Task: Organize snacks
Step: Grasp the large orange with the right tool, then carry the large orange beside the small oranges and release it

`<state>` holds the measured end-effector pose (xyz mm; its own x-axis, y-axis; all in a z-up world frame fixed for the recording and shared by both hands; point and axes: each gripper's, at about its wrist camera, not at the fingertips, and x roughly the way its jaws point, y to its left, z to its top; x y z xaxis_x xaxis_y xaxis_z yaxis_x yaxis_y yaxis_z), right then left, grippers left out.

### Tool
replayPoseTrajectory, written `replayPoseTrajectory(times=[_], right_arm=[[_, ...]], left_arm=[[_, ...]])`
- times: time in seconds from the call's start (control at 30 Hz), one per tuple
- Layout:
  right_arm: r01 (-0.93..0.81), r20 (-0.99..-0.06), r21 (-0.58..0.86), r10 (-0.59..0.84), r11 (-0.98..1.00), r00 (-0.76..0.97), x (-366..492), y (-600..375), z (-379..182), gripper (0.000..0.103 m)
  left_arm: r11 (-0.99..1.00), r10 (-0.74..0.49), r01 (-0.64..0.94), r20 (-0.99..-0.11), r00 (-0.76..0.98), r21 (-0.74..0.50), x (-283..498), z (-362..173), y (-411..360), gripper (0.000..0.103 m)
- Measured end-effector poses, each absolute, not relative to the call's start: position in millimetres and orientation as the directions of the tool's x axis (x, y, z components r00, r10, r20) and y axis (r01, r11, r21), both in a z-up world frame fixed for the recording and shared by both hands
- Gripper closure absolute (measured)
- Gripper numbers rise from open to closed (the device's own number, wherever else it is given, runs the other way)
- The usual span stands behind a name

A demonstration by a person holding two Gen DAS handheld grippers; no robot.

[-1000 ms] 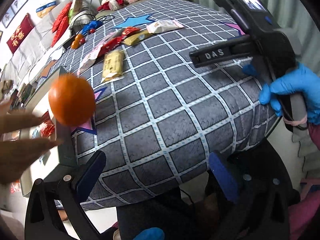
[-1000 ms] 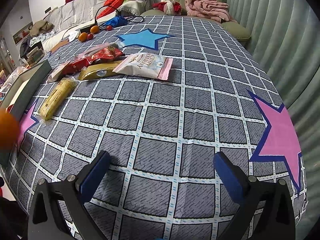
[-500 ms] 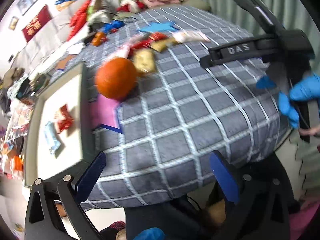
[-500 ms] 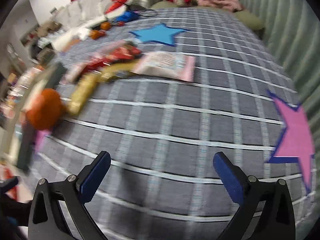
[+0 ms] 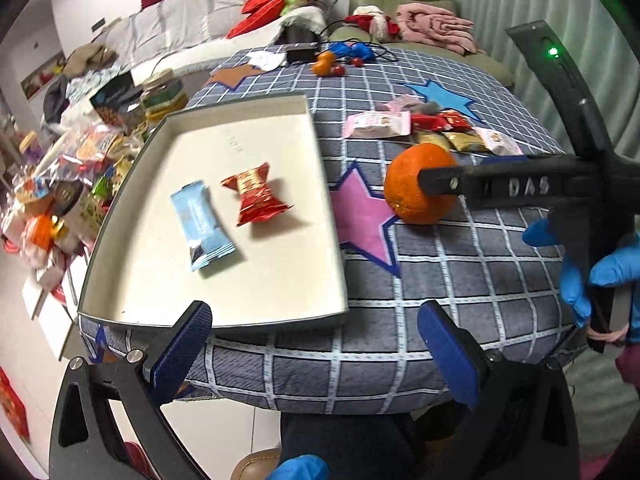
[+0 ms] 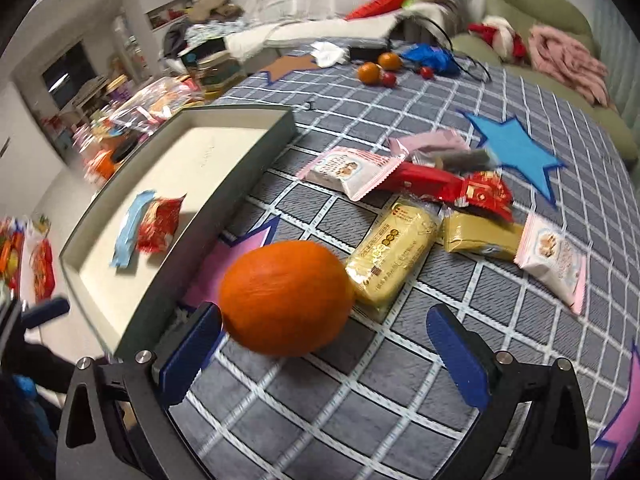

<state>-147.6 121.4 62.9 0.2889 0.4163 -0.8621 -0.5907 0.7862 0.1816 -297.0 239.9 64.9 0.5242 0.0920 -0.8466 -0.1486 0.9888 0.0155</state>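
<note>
An orange [image 5: 418,184] [image 6: 286,302] rests on the checked tablecloth beside a shallow cream tray [image 5: 280,304] [image 6: 248,164]. The tray holds a blue packet [image 5: 202,224] and a red packet [image 5: 256,194]. My right gripper [image 6: 324,344] is open, its left finger close to the orange, which sits just ahead of the gap. The right gripper's finger [image 5: 444,180] crosses in front of the orange in the left wrist view. My left gripper [image 5: 316,354] hangs open at the table's near edge, below the tray. Loose snack packets [image 6: 404,216] lie beyond the orange.
Small oranges and red fruit [image 6: 378,70] sit with cables at the far side. A cluttered side table with bags and jars [image 5: 80,160] stands left of the tray. A sofa [image 5: 400,4] with cushions and a pink blanket is behind. A blue-gloved hand [image 5: 592,268] holds the right gripper.
A bare hand brought in the orange, which now lies on the cloth by the tray. Both grippers swung left, bringing the tray into view; the right gripper closed in on the orange.
</note>
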Motion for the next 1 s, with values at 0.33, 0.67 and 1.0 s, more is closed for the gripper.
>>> replayPoseTrajectory(times=[0.33, 0.67, 1.0], right_arm=[[-0.607, -0.880, 0.138, 0.378, 0.783, 0.287, -151.6, 159.5, 64.4, 0.000], [-0.538, -0.889, 0.178, 0.369, 0.824, 0.271, -140.6, 157.9, 49.7, 0.026], [-0.491, -0.806, 0.365, 0.532, 0.791, 0.259, -123.9, 120.1, 105.5, 0.026]], left_arm=[[0.989, 0.062, -0.147, -0.855, 0.515, -0.017, -289.4, 54.9, 246.4, 0.000], [0.989, 0.062, -0.150, -0.849, 0.525, -0.021, -293.6, 56.6, 250.5, 0.000], [0.985, 0.069, -0.171, -0.839, 0.540, -0.029, -296.1, 64.5, 255.8, 0.000]])
